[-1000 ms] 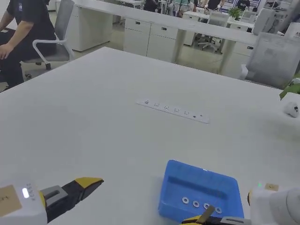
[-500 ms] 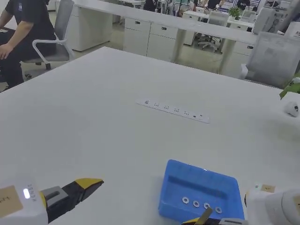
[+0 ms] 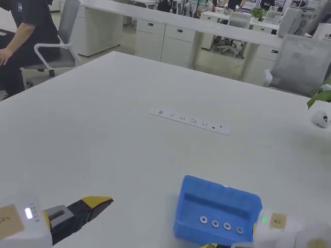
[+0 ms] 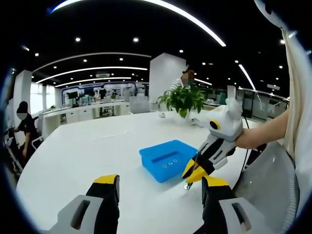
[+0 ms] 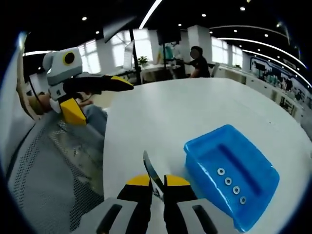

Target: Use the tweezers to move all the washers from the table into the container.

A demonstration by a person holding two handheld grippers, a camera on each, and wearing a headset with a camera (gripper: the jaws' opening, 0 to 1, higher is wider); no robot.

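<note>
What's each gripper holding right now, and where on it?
Right gripper is shut on the tweezers, clamping their body; the pointed end sticks out ahead of the jaws. Left gripper is open, holding nothing.

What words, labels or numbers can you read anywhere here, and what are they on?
No text here is readable.
On the left gripper, tan label: too blurred to read.
On the right gripper, tan tag: too blurred to read.
On the power strip, small marks: too small to read.
</note>
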